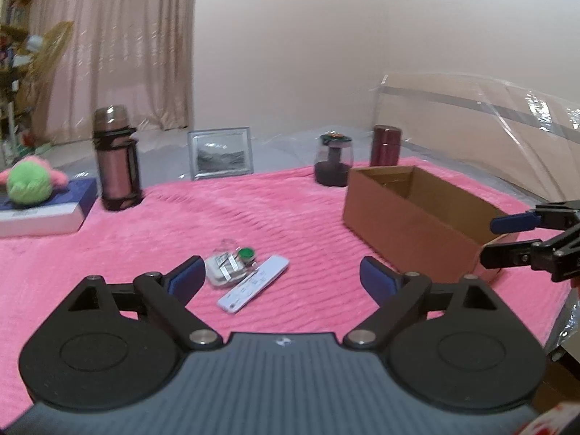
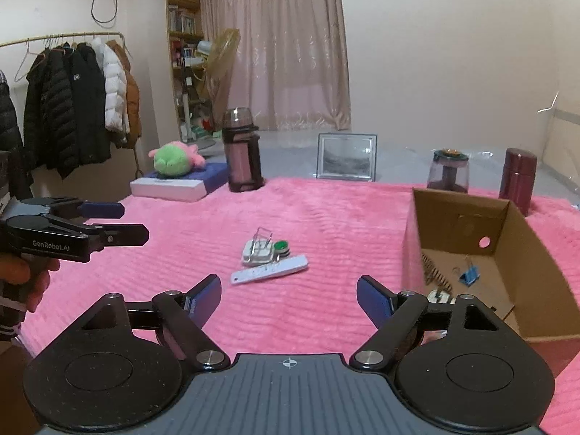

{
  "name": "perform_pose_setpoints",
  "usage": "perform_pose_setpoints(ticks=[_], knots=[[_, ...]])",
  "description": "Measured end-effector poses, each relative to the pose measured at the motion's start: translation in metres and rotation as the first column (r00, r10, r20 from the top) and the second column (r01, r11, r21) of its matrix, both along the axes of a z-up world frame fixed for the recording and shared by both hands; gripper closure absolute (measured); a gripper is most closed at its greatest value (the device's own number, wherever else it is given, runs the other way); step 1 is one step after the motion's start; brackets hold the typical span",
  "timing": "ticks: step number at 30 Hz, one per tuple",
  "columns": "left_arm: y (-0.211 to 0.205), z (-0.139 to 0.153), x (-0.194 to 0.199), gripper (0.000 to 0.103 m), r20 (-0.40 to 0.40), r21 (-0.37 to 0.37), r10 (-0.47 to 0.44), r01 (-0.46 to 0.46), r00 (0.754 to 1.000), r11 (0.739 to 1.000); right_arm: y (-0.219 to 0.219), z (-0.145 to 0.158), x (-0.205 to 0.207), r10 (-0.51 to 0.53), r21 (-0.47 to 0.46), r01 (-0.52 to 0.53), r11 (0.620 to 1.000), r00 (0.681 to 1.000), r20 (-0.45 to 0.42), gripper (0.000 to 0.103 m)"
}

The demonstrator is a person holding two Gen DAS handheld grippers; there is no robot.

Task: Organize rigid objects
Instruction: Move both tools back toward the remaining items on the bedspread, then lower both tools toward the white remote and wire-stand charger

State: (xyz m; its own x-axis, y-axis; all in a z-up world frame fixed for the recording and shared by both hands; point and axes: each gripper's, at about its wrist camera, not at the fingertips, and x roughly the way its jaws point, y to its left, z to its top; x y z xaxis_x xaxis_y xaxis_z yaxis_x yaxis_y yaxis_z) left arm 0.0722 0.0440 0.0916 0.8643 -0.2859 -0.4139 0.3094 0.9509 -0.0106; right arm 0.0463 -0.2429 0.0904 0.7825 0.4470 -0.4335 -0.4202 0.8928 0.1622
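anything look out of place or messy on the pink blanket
Only a small heap mid-blanket: a white remote lies askew beside a white plug and a green-topped item, loose outside the cardboard box. Nothing looks spilled or broken.

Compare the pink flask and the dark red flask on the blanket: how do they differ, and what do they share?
The pink flask is taller, with black straps and a translucent cap; the dark red flask is shorter, plain and one colour. The pink flask stands beside the book; the dark red flask stands behind the box. Both stand upright, closed, untouched.

Home bedroom: coat rack [image 2: 72, 101], curtain [image 2: 290, 47]
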Motion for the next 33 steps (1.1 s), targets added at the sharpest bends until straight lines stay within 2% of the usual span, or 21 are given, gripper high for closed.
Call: perform_pose_setpoints(ticks=[14, 33], knots=[[0.035, -0.040, 0.018, 0.013, -0.078, -0.018, 0.108, -0.110, 0.991, 0.994, 0.043, -0.032, 0.017, 0.020, -0.072, -0.024, 0.997, 0.998, -0.051, 0.024], [0.035, -0.084, 0.100, 0.014, -0.127, 0.025, 0.103, -0.101, 0.986, 0.995, 0.072, -0.079, 0.090, 0.002, -0.064, -0.010, 0.998, 0.992, -0.128, 0.024]])
